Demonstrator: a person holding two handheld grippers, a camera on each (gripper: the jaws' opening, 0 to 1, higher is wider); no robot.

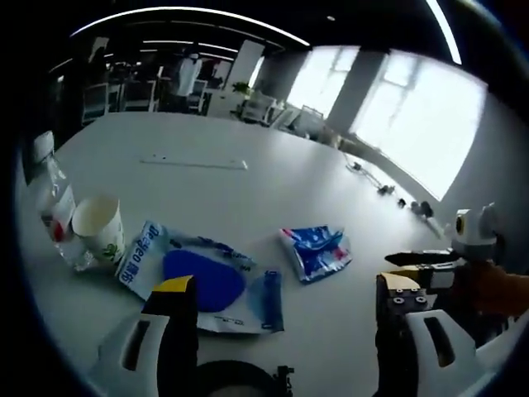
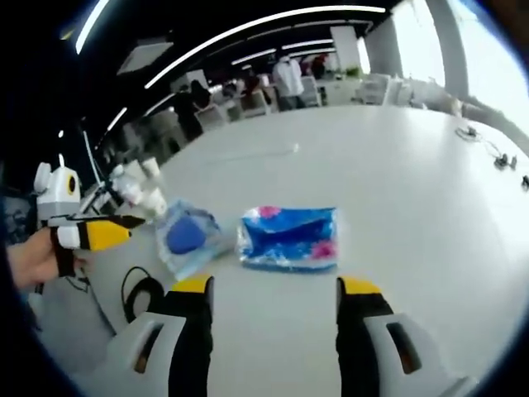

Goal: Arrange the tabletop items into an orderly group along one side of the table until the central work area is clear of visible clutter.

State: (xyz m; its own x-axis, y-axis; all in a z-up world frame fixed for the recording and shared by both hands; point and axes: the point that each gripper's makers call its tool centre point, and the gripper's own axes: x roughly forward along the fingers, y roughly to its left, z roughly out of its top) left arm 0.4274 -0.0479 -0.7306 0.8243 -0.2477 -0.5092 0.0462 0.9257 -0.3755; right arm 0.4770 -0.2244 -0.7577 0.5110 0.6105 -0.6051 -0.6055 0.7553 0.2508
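White tabletop [image 2: 430,207]: blue packet [image 2: 288,237], mid-frame, probably light, crinkly, slippery—pinch its near edge; right gripper [image 2: 275,308] and left gripper [image 1: 285,304] stand apart-jawed, empty.

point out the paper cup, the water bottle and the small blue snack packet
paper cup [image 1: 99,230], left gripper view, on its white side wall
water bottle [image 1: 56,203], left gripper view, on its clear body behind the cup
small blue snack packet [image 2: 288,238], right gripper view, on the middle of its wrapper

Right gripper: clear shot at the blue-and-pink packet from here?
Probably yes. The right gripper is open, and the blue-and-pink packet lies flat on the table just ahead of its jaws with only bare tabletop between; the left gripper sits off to the side.
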